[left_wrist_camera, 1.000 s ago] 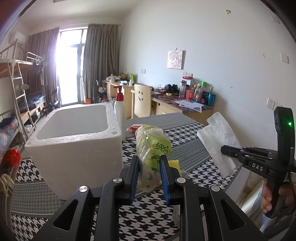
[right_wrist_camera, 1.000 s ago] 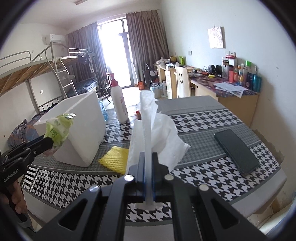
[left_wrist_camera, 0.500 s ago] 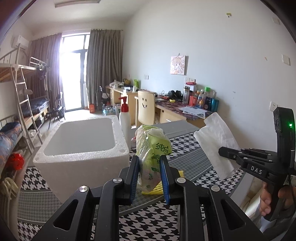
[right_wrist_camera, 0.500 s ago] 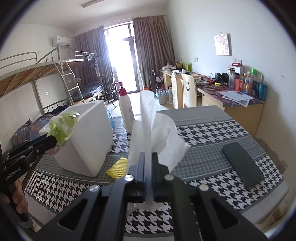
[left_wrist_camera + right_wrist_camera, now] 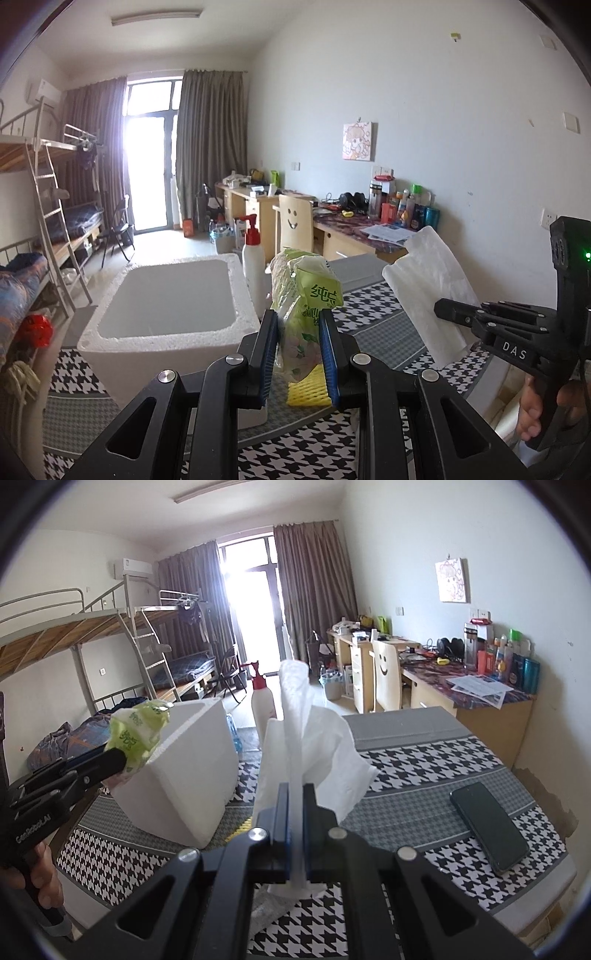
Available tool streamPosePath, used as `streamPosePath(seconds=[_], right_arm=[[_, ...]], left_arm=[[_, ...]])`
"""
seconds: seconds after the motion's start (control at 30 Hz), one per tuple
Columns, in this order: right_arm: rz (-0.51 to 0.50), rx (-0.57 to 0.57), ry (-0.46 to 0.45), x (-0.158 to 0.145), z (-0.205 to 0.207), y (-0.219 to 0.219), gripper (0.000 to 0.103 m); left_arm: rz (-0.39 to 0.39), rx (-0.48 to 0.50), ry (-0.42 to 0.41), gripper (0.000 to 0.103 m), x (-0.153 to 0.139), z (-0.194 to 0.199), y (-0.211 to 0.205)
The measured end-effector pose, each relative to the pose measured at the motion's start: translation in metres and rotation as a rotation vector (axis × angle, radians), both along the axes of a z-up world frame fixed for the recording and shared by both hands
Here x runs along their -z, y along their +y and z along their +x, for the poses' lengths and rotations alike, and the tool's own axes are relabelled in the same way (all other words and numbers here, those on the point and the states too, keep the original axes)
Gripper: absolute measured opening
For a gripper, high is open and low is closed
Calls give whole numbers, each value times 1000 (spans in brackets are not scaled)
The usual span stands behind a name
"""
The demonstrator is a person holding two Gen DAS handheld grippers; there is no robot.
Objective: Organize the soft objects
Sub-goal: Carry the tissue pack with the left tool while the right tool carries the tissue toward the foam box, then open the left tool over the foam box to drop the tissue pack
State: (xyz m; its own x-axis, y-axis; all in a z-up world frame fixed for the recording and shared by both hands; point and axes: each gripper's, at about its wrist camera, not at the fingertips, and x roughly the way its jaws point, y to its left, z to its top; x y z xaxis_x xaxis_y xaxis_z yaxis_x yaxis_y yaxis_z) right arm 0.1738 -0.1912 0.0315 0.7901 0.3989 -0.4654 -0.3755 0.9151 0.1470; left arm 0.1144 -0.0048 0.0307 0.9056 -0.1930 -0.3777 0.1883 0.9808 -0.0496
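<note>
The white foam box [image 5: 166, 306] sits on the checked tabletop [image 5: 424, 775], open at the top. A moment ago both hands were lower; now we see more of the inside of the box, so dropping things in looks close. The left tool [image 5: 298, 347] squeezes a green tissue pack [image 5: 306, 295], just beside the box's right rim. The right tool [image 5: 295, 812] is clamped on a white paper towel [image 5: 306, 738], to the right of the box. Nothing blocks the way over the rim. A yellow sponge [image 5: 308, 391] lies by the box's corner.
</note>
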Motion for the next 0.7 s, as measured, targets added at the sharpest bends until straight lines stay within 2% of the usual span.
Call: streamPosePath(seconds=[0.7], right_arm=[[2, -61, -70, -21, 7, 21, 7]], left_arm=[[6, -67, -58, 24, -19, 10, 8]])
